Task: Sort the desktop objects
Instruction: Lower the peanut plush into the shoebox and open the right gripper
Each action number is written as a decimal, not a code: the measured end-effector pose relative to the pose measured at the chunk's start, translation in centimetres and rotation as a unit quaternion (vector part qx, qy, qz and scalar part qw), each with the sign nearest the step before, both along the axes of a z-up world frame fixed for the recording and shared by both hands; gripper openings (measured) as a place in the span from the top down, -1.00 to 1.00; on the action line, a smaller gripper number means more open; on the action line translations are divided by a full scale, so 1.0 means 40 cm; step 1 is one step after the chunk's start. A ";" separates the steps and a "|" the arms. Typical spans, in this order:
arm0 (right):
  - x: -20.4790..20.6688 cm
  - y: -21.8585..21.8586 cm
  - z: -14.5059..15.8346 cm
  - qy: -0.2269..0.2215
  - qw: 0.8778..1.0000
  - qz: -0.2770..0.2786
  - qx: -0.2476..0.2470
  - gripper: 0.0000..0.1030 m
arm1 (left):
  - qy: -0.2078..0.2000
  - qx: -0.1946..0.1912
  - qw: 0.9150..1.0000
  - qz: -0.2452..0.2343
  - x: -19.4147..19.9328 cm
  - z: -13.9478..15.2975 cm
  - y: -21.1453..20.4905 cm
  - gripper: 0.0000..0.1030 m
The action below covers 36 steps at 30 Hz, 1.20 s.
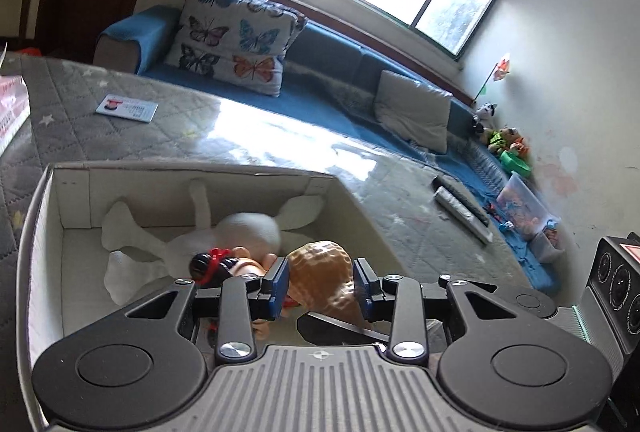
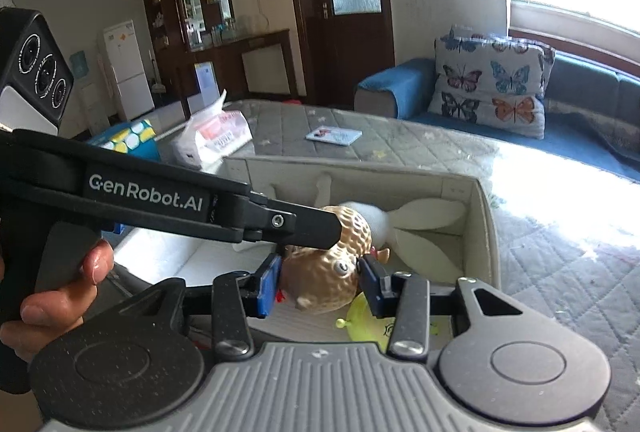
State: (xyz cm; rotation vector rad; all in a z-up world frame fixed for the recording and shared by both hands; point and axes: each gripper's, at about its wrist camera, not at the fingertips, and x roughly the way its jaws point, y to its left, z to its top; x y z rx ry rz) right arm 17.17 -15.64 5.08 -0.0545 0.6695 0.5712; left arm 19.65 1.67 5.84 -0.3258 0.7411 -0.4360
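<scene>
Hovering over the open storage box (image 1: 60,199), the left gripper (image 1: 322,282) and right gripper (image 2: 320,282) both appear clamped on one pufferfish toy (image 2: 324,280); uneven release could drop it outside.

My right claw (image 2: 320,286): blue pads touching both sides of the tan pufferfish toy (image 2: 326,286).
Left claw (image 2: 316,228): reaching over the toy.
Box (image 2: 486,232): holds a white plush (image 2: 416,228).
</scene>
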 end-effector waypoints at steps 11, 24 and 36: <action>0.022 0.023 -0.050 0.018 0.999 0.006 -0.037 0.18 | -0.002 0.013 1.000 -0.017 0.007 -0.039 0.001 0.25; 0.022 0.009 -0.051 0.030 0.998 0.007 -0.047 0.15 | 0.013 0.018 0.999 -0.025 -0.018 -0.050 0.013 0.27; -0.037 -0.011 -0.015 0.003 0.999 0.001 -0.046 -0.02 | -0.002 0.019 1.000 -0.015 -0.083 -0.010 0.046 0.27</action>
